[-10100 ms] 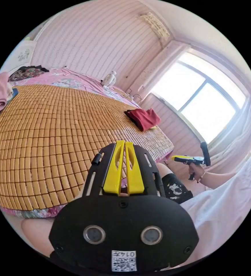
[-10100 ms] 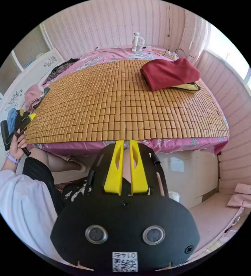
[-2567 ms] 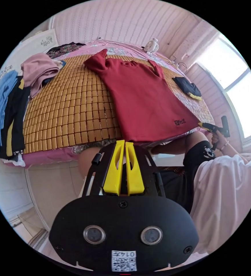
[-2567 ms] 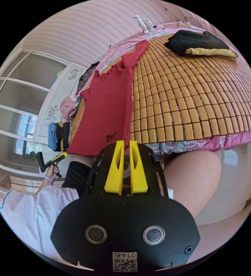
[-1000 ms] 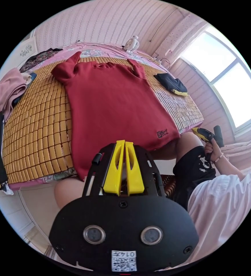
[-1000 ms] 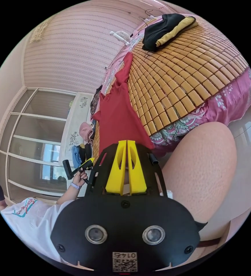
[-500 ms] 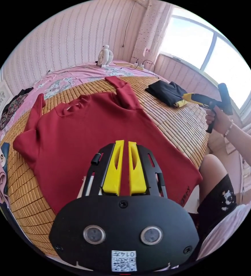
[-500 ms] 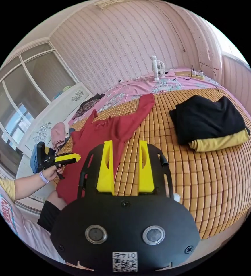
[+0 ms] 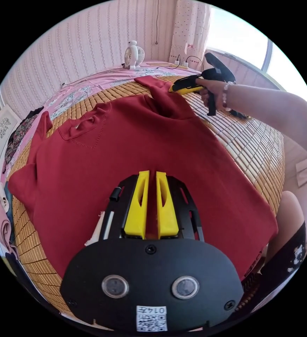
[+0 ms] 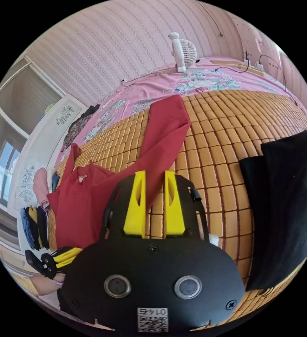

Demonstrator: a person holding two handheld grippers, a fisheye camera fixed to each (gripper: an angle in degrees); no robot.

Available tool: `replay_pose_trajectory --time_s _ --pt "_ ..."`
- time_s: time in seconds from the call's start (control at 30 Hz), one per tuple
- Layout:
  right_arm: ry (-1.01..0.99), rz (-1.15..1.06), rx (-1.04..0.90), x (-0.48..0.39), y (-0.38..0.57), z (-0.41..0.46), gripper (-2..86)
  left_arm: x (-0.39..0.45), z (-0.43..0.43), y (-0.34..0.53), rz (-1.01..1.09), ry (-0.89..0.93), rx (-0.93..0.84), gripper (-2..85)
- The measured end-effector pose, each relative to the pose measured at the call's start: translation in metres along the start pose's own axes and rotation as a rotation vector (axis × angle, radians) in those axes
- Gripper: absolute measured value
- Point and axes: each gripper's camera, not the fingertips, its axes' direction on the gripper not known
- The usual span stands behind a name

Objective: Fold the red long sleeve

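The bamboo mat (image 9: 252, 147) is bearing the red long sleeve (image 9: 132, 154), lying flat, front up. The right gripper (image 10: 154, 175), jaws parted, is hovering over one sleeve; the left gripper (image 9: 149, 175), jaws narrowly gapped, is holding nothing. Risk: a shallow single-layer pinch dragging and wrinkling the body.

red long-sleeve cotton top (image 9: 136, 154) spread flat on the woven bamboo bed mat (image 9: 255, 147), left gripper (image 9: 149, 173) hovering over its middle, yellow fingers (image 9: 136, 207) slightly parted, right gripper (image 9: 181, 86) up by the far sleeve, little white fan (image 9: 133, 55) behind
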Motion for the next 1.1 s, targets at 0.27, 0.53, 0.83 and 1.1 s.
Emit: replay_pose_trajectory --time_s 0.27,0.53,0.83,1.1 --pt "-0.163 -0.13 0.277 -0.027 0.151 -0.131 2.1 -0.021 0.033 0.016 -0.077 0.153 0.004 2.8" --pt "-0.08 -0.227 0.457 -0.06 0.22 -0.25 2.9 0.014 0.059 0.026 -0.007 0.013 0.002 1.2" --pt "0.081 0.042 0.237 0.057 0.228 -0.187 13.1 0.053 0.092 0.037 0.063 -0.147 0.006 -0.3" --pt "0.006 -0.044 0.03 0.072 0.201 -0.138 4.5 0.082 0.122 0.043 0.119 -0.283 0.016 -0.8"
